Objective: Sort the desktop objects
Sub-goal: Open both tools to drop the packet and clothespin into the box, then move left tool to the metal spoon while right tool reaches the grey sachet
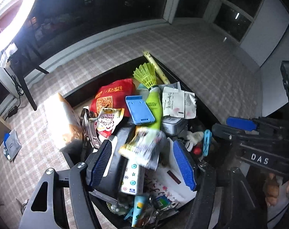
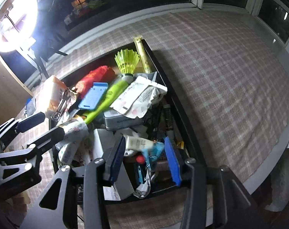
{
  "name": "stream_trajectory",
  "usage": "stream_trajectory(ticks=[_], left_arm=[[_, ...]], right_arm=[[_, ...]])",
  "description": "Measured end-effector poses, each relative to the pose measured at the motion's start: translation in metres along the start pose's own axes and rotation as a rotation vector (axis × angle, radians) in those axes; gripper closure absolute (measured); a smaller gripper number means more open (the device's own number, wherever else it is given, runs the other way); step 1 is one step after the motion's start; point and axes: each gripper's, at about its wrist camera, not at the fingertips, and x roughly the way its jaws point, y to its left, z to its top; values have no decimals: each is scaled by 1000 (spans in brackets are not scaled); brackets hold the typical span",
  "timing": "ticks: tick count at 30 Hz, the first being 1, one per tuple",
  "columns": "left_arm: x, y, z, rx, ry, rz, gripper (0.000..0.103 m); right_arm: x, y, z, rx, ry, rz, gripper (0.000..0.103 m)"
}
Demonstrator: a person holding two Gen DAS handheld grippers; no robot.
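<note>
A black bin [image 1: 83,93] [image 2: 175,103] on the checked tablecloth is piled with clutter: a yellow shuttlecock [image 1: 146,74] [image 2: 127,61], a green tube [image 1: 154,108] [image 2: 106,99], a blue phone stand [image 1: 138,108] [image 2: 93,97], a red packet [image 1: 112,95], white sachets [image 1: 177,103] [image 2: 140,97] and a white remote [image 1: 131,177]. My left gripper [image 1: 142,162] is open over the bin, with a blurred foil snack packet [image 1: 144,147] between its fingers; in the right wrist view the packet [image 2: 75,129] seems to touch one finger. My right gripper [image 2: 144,162] is open over the bin's near corner, above a light-blue item [image 2: 154,150].
A beige box [image 1: 58,118] [image 2: 52,93] leans at the bin's left edge. A grey pouch [image 1: 10,145] lies on the cloth at far left. A ring light [image 2: 12,19] glares at upper left. The checked cloth [image 2: 230,76] spreads to the right, ending at the table edge.
</note>
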Motion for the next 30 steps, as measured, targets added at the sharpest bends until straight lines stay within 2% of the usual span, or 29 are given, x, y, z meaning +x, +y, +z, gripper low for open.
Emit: stream_trajectory(ticks=[7,15,25,30], left_arm=[[-9,15,-10,-16,-2,24,39],[-27,57,-31,-79,-7,58,39],[-54,146,-75,-240,-8,142,39],[-67,189,-99,-317,-10,186,39]], right_arm=[[2,7,2,-1,6,23,60],[2,35,1,-35,5,45,60],[8,101,-2,-132,20,89,60],[11,140,-6,-189,26,112,55]])
